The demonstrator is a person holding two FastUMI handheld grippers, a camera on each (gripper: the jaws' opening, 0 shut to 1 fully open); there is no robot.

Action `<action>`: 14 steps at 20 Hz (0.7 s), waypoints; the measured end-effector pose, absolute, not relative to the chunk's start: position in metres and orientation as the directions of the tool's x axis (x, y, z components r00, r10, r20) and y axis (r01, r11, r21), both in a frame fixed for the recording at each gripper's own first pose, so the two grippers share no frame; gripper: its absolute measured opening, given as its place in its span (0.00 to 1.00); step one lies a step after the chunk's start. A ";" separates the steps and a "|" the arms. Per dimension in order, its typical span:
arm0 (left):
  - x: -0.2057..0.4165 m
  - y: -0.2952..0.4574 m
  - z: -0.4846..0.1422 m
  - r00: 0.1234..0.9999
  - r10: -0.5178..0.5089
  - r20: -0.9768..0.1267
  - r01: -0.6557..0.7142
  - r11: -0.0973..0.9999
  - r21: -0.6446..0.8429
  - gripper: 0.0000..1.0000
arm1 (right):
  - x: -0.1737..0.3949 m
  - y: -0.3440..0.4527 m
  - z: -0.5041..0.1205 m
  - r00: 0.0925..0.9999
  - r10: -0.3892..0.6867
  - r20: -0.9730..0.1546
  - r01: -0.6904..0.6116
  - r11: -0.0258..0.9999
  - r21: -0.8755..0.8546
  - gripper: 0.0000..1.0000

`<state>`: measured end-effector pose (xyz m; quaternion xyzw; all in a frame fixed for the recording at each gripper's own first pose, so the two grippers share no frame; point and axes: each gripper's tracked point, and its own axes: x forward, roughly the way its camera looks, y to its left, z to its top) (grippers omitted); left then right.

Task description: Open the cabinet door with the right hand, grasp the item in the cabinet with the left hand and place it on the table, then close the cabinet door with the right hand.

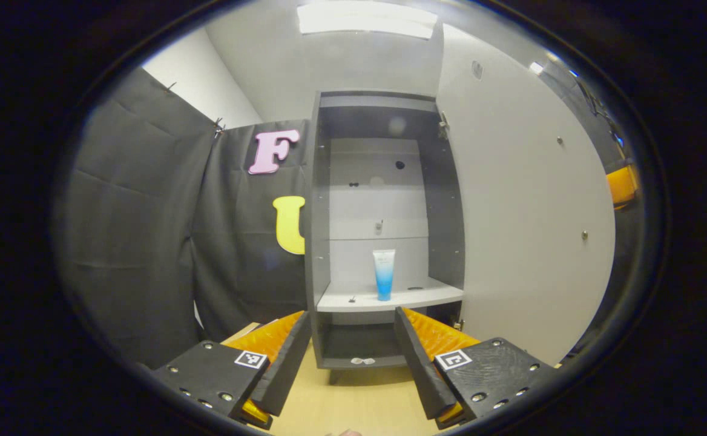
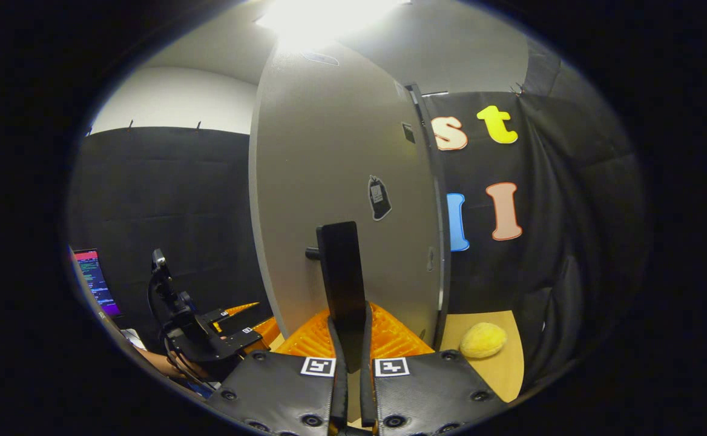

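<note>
Standing open, the cabinet door (image 1: 529, 212) swings out to the right in the left gripper view, baring the grey cabinet (image 1: 384, 230) and its shelves. A white-and-blue tube (image 1: 384, 274) stands upright on its cap on the pale shelf (image 1: 426, 297), near the middle and apart from both side walls. The left hand-held gripper (image 1: 352, 357) hangs in front of the cabinet over the desk (image 1: 353, 406), well short of the tube, its jaws spread wide with nothing between them. In the right gripper view, the right hand-held gripper (image 2: 348, 357) has its fingers drawn together on the dark handle (image 2: 341, 281) that stands out from the door's outer face, both fingers pressing on the handle's flat bar. A dark sticker (image 2: 379, 197) sits on the door above the handle. To the right of the door a yellow, rounded, soft-looking object (image 2: 482, 340), possibly a sponge, lies on the desk. At lower left of that view the left hand-held gripper appears farther off, beside a lit screen (image 2: 94, 281).
</note>
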<state>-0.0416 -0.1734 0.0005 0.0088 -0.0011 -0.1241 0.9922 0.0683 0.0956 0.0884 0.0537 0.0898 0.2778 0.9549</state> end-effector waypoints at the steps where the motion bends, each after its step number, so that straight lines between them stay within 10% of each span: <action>1: -0.044 -0.178 -0.001 0.968 -0.251 -0.001 0.251 0.968 0.017 0.87 | 0.068 0.088 0.089 0.841 0.524 -0.138 -0.505 0.850 0.147 0.10; 14: -0.053 -0.219 0.006 0.973 -0.230 0.003 0.230 0.972 0.042 0.83 | 0.078 0.031 0.086 0.891 0.443 -0.103 -0.432 0.895 0.110 0.13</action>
